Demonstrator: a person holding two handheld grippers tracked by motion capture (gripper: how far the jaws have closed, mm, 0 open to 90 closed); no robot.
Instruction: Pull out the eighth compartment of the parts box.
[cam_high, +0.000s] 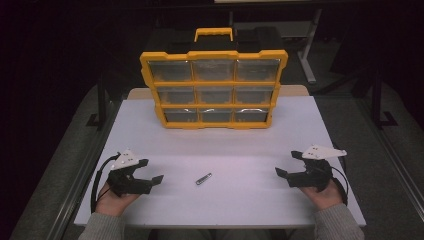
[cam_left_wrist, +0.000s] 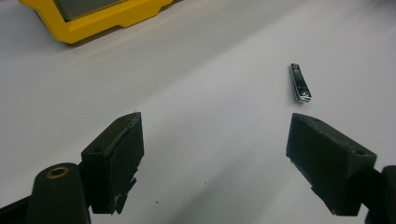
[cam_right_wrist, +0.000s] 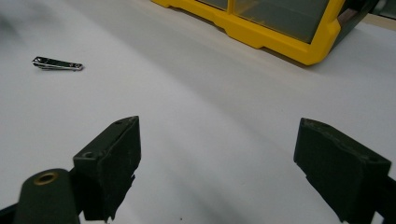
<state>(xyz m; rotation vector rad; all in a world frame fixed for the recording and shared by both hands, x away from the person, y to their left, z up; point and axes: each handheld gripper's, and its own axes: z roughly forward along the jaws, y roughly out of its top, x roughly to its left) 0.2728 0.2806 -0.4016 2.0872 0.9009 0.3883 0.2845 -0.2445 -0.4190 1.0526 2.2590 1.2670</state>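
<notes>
A small metal nail clipper (cam_high: 203, 178) lies flat on the white table (cam_high: 225, 145), near the front middle. It also appears ahead and to the right of my left jaws (cam_left_wrist: 300, 82) and far left in the right gripper view (cam_right_wrist: 57, 64). A yellow organiser case (cam_high: 214, 89) with clear drawers stands upright at the back of the table. My left gripper (cam_high: 152, 171) rests at the front left, open and empty, its jaws pointing toward the clipper. My right gripper (cam_high: 288, 163) rests at the front right, open and empty as well.
The organiser's yellow frame edge shows at the top of the left gripper view (cam_left_wrist: 102, 21) and of the right gripper view (cam_right_wrist: 280, 28). Dark floor and metal table legs (cam_high: 307, 55) surround the table. Bare white surface lies between the grippers and the case.
</notes>
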